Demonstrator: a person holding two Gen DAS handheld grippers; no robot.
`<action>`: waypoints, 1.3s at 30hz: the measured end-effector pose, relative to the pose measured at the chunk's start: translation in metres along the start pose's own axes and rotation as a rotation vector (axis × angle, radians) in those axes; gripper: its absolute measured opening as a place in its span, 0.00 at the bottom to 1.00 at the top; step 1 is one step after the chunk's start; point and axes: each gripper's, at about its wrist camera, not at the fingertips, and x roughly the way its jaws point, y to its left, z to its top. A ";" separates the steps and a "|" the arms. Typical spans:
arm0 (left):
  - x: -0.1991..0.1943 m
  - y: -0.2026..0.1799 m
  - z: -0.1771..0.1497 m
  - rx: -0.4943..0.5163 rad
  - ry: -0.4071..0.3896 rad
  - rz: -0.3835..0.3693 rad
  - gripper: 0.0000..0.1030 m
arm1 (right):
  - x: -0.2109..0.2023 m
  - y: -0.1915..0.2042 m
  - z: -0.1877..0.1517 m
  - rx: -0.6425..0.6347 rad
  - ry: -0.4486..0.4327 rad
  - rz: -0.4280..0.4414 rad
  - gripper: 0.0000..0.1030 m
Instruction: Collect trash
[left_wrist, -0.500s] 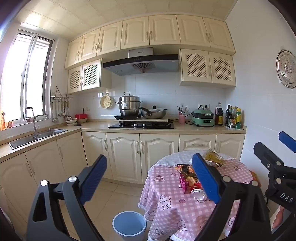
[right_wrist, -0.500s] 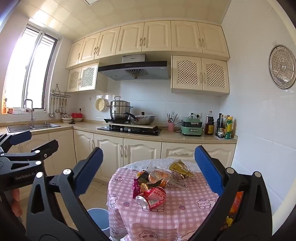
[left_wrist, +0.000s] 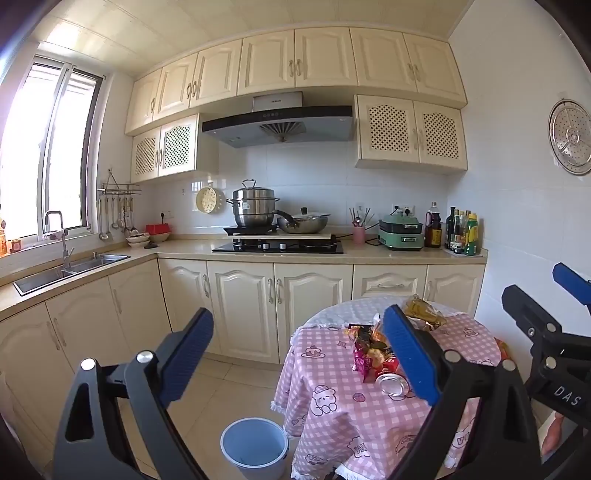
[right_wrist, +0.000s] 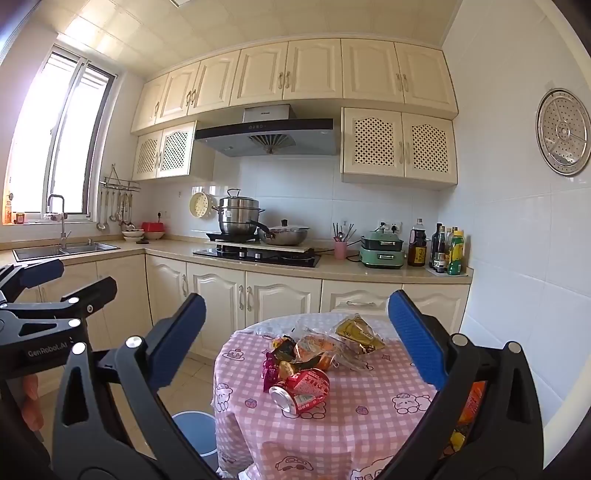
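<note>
A small heap of trash is observed near the middle of a round worktop (right_wrist: 369, 413) covered with a pink-and-white checked cloth printed with cartoon animals. At the near side of the heap a crushed red aluminium drinks can (right_wrist: 301, 391) is lying on its side, its silver top turned toward the near edge. Just beside it, on the left, a magenta foil sweet wrapper (right_wrist: 269, 371) is noted, touching a dark printed wrapper (right_wrist: 283, 349). Behind the can a crumpled clear plastic bag with orange contents (right_wrist: 319, 350) is recorded, and toward the far edge a gold foil snack packet (right_wrist: 358, 334) is lying flat.

On the floor, just beside the worktop's near left edge, a round pale blue plastic bin (left_wrist: 255, 446) is seen standing upright and open-topped.

The right claw (right_wrist: 295, 343) is held in front of the worktop with its blue-padded fingers (right_wrist: 413, 339) spread wide to either side of the heap; nothing is gripped or touched. The left claw (left_wrist: 299, 356) is likewise spread wide and holding nothing, placed to the left of the worktop, above the floor and the bin. Each claw is visible at the edge of the other's view.

Beyond the worktop, cream kitchen cabinets (right_wrist: 251, 299) are recorded.
</note>
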 end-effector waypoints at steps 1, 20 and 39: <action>0.000 0.000 0.000 -0.002 0.000 -0.001 0.89 | 0.000 0.000 0.000 0.001 0.000 0.001 0.94; 0.003 0.001 -0.002 0.000 0.023 -0.018 0.89 | -0.001 -0.007 0.000 0.009 0.021 -0.004 0.94; 0.005 -0.006 -0.005 0.009 0.028 -0.018 0.89 | 0.001 -0.006 -0.007 0.009 0.031 -0.003 0.94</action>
